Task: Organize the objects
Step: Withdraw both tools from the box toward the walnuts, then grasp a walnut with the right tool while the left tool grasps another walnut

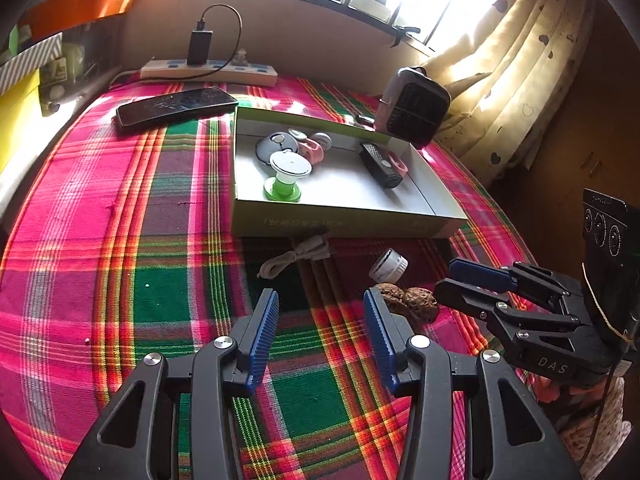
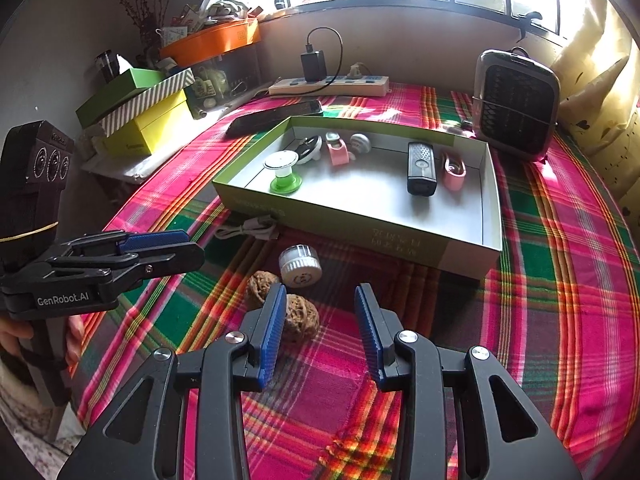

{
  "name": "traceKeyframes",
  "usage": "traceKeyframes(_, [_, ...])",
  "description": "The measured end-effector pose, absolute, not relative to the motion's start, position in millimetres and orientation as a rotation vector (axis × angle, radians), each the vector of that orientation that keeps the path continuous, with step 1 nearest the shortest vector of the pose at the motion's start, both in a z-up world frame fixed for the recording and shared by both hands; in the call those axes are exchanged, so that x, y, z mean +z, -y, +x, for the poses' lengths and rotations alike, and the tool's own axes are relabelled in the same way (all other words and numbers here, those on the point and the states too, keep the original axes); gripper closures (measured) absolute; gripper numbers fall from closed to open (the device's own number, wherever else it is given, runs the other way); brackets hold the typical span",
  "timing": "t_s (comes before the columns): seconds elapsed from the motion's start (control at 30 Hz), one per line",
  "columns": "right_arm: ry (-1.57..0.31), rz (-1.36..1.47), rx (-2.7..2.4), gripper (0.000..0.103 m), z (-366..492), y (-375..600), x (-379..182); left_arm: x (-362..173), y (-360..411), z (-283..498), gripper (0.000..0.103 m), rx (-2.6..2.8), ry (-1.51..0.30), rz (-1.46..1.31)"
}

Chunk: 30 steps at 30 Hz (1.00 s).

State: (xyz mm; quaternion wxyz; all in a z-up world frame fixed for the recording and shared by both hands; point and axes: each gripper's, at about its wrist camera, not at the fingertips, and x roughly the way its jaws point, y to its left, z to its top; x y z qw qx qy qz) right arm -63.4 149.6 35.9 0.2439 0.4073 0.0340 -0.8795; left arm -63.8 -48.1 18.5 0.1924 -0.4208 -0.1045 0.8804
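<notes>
Walnuts [image 2: 296, 312], two of them, lie on the table [image 2: 560, 280] at 6 o'clock from the box [image 2: 460, 256], beside a white cap [image 2: 299, 265] and a coiled cable [image 2: 252, 229]. Judged step: collecting the loose items into the box, which already holds several small things. The right hand-held gripper [image 2: 320, 328] is wide open and empty, its left finger touching or just before the nearer walnut. The left hand-held gripper [image 1: 320, 336] is likewise open and empty. Next move: centre on the walnut, then close. The box wall must be cleared; a heater [image 2: 516, 104] stands at 1 o'clock.

Plaid-clothed table [image 2: 560, 280] bears box [image 2: 360, 236], walnuts [image 2: 300, 316], phone [image 1: 176, 106].
</notes>
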Motion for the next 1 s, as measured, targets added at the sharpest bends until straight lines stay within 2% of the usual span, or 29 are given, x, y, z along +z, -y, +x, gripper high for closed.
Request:
traceKeyframes(0.07, [-0.105, 1.120, -2.388, 0.063, -62, -146, 33, 18, 46, -64, 0.060, 2.461, 0.291, -1.181])
traceKeyframes(0.8, [-0.266, 1.142, -2.362, 0.063, -65, -129, 11, 8, 26, -73, 0.059, 2.360, 0.282, -1.223])
traceKeyframes(0.83, [-0.264, 1.141, -2.361, 0.063, -65, -129, 11, 8, 25, -74, 0.058, 2.358, 0.281, -1.222])
traceKeyframes(0.9, [-0.250, 1.141, -2.361, 0.072, -66, -131, 12, 9, 23, -75, 0.057, 2.353, 0.282, -1.220])
traceKeyframes(1.0, [-0.244, 1.142, -2.362, 0.073, -66, -134, 12, 9, 19, -77, 0.056, 2.348, 0.273, -1.225])
